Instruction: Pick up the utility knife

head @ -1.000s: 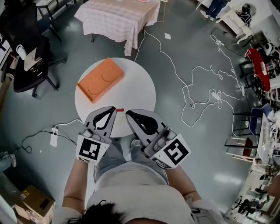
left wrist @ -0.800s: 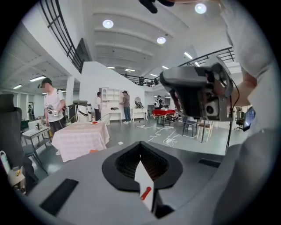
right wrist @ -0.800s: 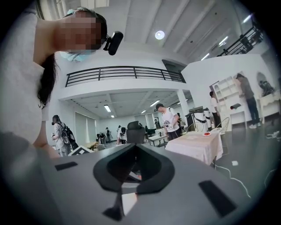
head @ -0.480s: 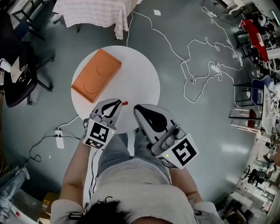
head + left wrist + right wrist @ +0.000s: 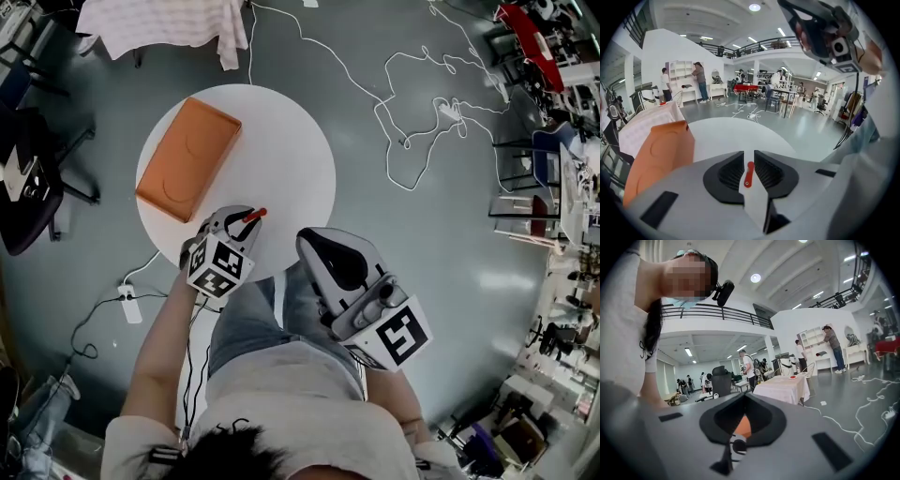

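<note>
Plainly, our right gripper (image 5: 323,251) hangs closed and empty. Our left gripper (image 5: 749,154) clamps the slim utility knife (image 5: 748,175) between nearly shut jaws, a thin hold, so it could twist or slip if swung. Its red tip pokes forward over the round table's (image 5: 291,159) near edge, with the orange box (image 5: 187,157) beyond.

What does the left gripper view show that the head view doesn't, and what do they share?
Left gripper view only: people at white shelves far off, and a railed balcony above. Head view only: the right gripper, off the table over the person's lap, and a power strip on the floor. Both: the left gripper shut on the red utility knife, and the orange box on the round white table.
</note>
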Demonstrator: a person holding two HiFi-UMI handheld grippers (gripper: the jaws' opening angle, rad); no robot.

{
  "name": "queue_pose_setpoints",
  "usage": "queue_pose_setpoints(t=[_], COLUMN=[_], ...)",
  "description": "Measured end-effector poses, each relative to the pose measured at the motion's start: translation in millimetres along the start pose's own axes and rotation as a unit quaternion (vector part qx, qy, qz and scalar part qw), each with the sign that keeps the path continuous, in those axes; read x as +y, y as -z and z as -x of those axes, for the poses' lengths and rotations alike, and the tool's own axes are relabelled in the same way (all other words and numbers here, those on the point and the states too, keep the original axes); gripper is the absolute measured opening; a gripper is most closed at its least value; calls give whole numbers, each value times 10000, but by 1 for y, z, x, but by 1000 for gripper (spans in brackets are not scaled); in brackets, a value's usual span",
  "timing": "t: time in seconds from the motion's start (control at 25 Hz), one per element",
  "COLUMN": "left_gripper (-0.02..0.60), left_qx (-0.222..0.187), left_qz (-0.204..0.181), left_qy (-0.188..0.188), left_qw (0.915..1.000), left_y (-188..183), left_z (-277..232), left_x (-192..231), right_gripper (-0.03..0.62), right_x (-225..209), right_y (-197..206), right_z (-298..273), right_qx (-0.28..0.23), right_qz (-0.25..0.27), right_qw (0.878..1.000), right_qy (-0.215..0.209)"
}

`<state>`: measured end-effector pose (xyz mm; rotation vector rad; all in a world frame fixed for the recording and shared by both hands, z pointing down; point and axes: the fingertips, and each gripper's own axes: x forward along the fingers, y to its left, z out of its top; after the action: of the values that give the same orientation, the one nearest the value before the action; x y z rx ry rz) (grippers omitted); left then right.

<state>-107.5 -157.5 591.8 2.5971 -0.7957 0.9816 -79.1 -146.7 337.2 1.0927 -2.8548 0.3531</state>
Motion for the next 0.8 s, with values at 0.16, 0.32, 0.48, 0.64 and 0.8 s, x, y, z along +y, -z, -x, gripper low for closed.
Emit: queue_pose_setpoints(t=[0.16,0.32,0.48,0.64,0.8], left_gripper=[73,73,74,74,74], left_qx=[345,601,925,1196,1190], left_qz=[-31,-13,-98,-132,-135], left_qy=[100,131,251,258,265], left_qw=[9993,9981,9953,9924,9924], left_y=[16,26,41,58,58], left_z=[-15,-28,-39,-45,-46], left_x=[-2,-1,-1,-4,-3], right_gripper=[9,9,9,9,9], right_x=[-4,-6,-8,-13,-18], right_y=[5,11,18,18,19], right_z=[7,13,14,18,19], right_qx=[45,118,234,241,233], right_qz=[-38,-111,-121,-116,-138], right_qw=[9999,9996,9993,9992,9991], right_qy=[136,236,260,300,334])
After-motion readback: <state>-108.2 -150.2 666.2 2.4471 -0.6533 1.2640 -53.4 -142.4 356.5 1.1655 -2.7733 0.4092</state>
